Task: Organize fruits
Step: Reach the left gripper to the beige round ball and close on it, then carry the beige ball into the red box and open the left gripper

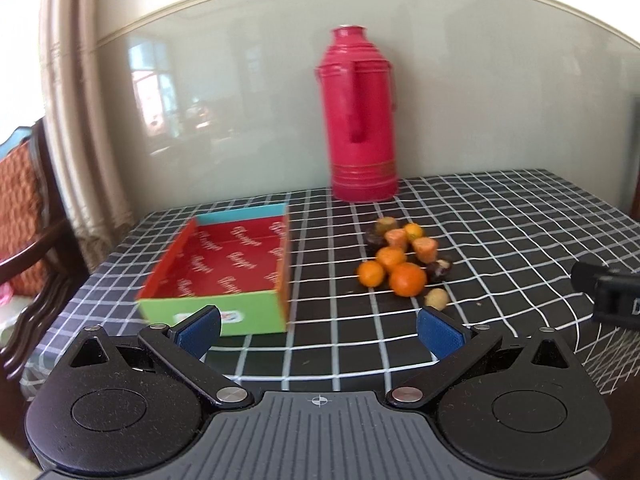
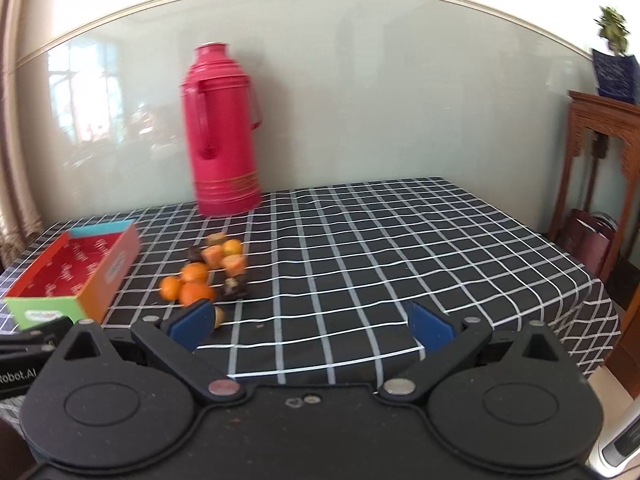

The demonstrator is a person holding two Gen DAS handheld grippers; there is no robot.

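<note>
Both the left gripper (image 1: 319,330) and right gripper (image 2: 312,326) are hanging wide open and empty before the box (image 1: 224,272). Nothing is yet being packed: the fruits (image 1: 404,262) are lying clustered just right of it, so the first pick is probably calling for closing on the nearest orange (image 1: 407,279).

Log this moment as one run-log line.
left gripper open | right gripper open | fruit pile on tablecloth | box empty
</note>
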